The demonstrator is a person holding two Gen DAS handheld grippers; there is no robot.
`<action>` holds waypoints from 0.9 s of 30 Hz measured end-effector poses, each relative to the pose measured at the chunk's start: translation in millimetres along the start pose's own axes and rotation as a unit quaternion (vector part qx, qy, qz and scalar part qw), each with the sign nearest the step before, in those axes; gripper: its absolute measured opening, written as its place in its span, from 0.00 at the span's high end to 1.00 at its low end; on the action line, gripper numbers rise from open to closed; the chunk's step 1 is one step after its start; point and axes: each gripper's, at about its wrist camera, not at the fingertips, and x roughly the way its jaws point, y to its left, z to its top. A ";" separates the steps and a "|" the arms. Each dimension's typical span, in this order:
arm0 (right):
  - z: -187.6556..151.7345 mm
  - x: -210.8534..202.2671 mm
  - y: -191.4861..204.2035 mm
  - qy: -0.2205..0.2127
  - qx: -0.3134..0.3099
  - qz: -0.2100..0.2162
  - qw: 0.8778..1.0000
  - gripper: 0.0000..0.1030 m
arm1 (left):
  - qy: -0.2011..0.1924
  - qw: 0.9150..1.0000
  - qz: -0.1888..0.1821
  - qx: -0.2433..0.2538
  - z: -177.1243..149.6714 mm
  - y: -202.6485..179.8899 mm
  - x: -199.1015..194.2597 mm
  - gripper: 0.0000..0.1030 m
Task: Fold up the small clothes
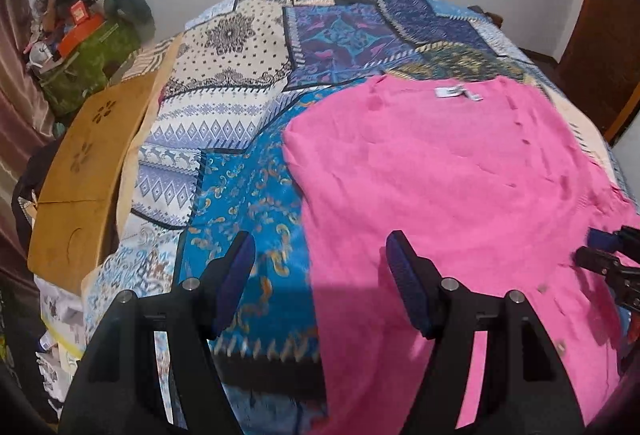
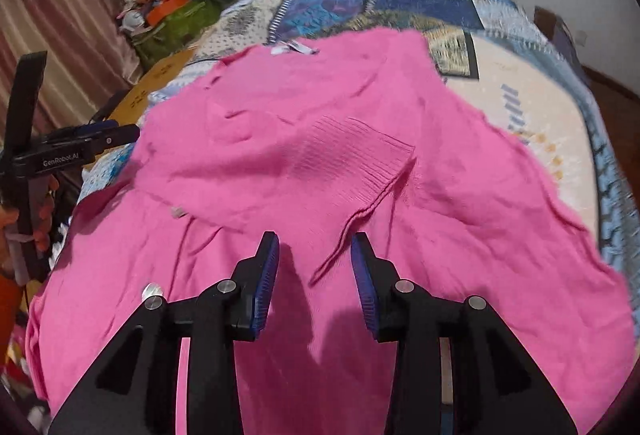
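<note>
Nearest me, my left tool (image 1: 320,259) hangs wide and empty over the patchwork bedspread (image 1: 248,171) at the edge of the pink knit cardigan (image 1: 440,175), spread flat on the bed. Rightward, my right tool (image 2: 314,255) hovers above it, narrowly parted, gripping nothing.

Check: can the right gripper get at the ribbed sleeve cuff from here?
Probably yes: right gripper hangs open above the pink sweater, and the ribbed cuff lies uncovered just ahead.
</note>
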 end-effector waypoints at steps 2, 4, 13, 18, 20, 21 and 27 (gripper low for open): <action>1.7 3.0 -1.7 -0.011 0.010 0.005 1.000 0.70 | 0.007 1.000 0.000 -0.001 6.3 1.5 14.7 0.35; 3.0 2.3 0.3 -0.015 0.007 -0.001 1.000 0.88 | 0.011 1.000 -0.004 -0.006 11.8 2.9 25.8 0.35; 1.0 -20.4 2.2 -0.017 -0.032 0.002 0.999 0.97 | -0.009 0.999 0.033 0.004 22.0 2.1 35.3 0.33; -12.0 -10.3 -5.3 0.018 -0.025 -0.010 0.999 0.97 | -0.005 0.999 0.052 0.009 23.0 -2.0 29.3 0.33; -15.5 -12.2 -8.8 0.016 -0.007 -0.008 1.000 0.96 | -0.002 0.999 0.041 0.008 21.0 -3.2 20.4 0.33; -16.3 -15.5 -10.4 0.015 0.000 -0.006 1.000 0.96 | -0.004 0.999 0.035 0.009 19.1 -4.3 13.9 0.33; -26.1 -65.8 -19.0 -0.023 0.003 -0.038 0.999 0.65 | -0.031 0.999 0.010 0.037 -4.2 -19.9 -44.6 0.33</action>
